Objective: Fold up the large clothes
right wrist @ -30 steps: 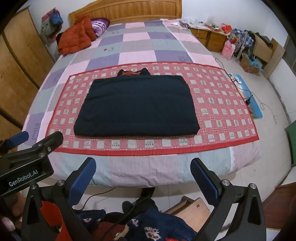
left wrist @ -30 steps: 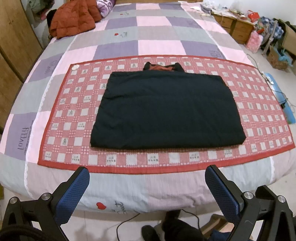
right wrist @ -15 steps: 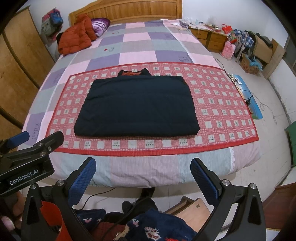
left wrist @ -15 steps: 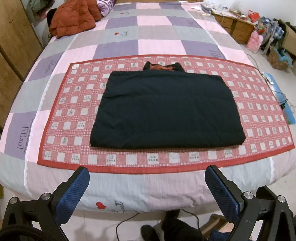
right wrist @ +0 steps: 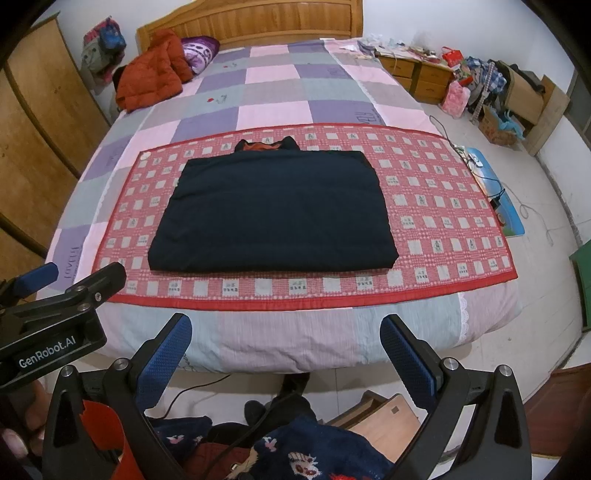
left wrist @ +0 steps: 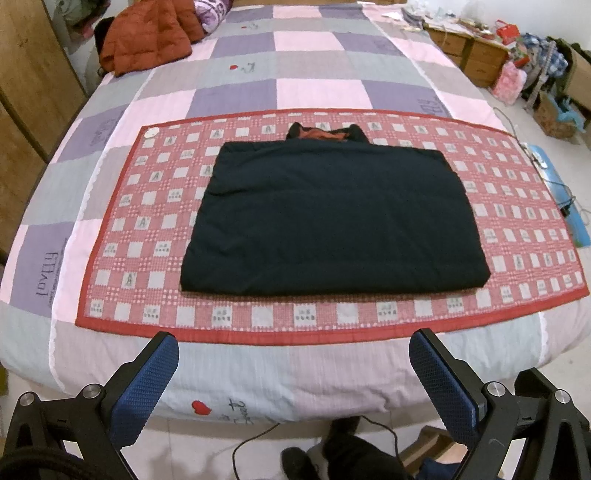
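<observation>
A dark navy garment (left wrist: pixel 332 218) lies folded into a flat rectangle on a red checked mat (left wrist: pixel 125 221) on the bed; its collar with an orange lining (left wrist: pixel 325 133) pokes out at the far edge. It also shows in the right wrist view (right wrist: pixel 273 214). My left gripper (left wrist: pixel 293 354) is open and empty, held back over the bed's near edge. My right gripper (right wrist: pixel 286 341) is open and empty too, further back off the bed. The left gripper's body (right wrist: pixel 55 325) shows at the left of the right wrist view.
The bed has a pink, purple and grey checked quilt (left wrist: pixel 314 85). An orange jacket (left wrist: pixel 147 35) lies by the pillow at the far left. Wooden wardrobes (right wrist: pixel 33 140) stand on the left, cluttered drawers (right wrist: pixel 421 74) and cables on the right floor. Clothes (right wrist: pixel 303 450) lie below the grippers.
</observation>
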Demonstrator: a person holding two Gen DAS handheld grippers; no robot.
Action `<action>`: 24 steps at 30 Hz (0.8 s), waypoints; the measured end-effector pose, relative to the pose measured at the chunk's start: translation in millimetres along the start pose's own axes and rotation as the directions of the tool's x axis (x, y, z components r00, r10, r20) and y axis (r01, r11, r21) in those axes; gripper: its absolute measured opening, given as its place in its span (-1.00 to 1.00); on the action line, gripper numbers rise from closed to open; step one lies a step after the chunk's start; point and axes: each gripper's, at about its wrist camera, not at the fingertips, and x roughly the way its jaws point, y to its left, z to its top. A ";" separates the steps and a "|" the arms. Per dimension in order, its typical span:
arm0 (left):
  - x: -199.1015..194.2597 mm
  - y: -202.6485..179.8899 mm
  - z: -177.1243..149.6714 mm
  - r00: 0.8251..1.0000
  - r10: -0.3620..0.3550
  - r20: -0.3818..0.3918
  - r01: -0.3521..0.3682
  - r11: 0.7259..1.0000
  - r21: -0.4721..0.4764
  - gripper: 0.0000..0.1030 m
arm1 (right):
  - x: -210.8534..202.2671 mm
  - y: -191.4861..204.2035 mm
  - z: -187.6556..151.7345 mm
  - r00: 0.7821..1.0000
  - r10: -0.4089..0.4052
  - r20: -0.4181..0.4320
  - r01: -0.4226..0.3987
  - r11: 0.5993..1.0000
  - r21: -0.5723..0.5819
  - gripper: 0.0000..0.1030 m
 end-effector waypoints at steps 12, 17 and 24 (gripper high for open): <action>-0.6 -2.3 -0.4 1.000 -0.004 0.002 0.004 1.000 0.000 0.99 | -0.5 -1.3 0.2 1.000 -0.002 0.002 0.002 1.000 0.003 0.99; -0.7 -4.7 0.3 1.000 -0.003 0.001 0.003 1.000 -0.004 0.99 | -2.1 -4.5 -0.2 1.000 -0.002 0.002 0.002 1.000 0.003 0.99; -3.2 -2.6 -1.8 1.000 0.000 0.000 0.000 1.000 -0.003 0.99 | -3.1 -6.4 -0.7 1.000 0.000 0.003 0.000 1.000 0.003 0.99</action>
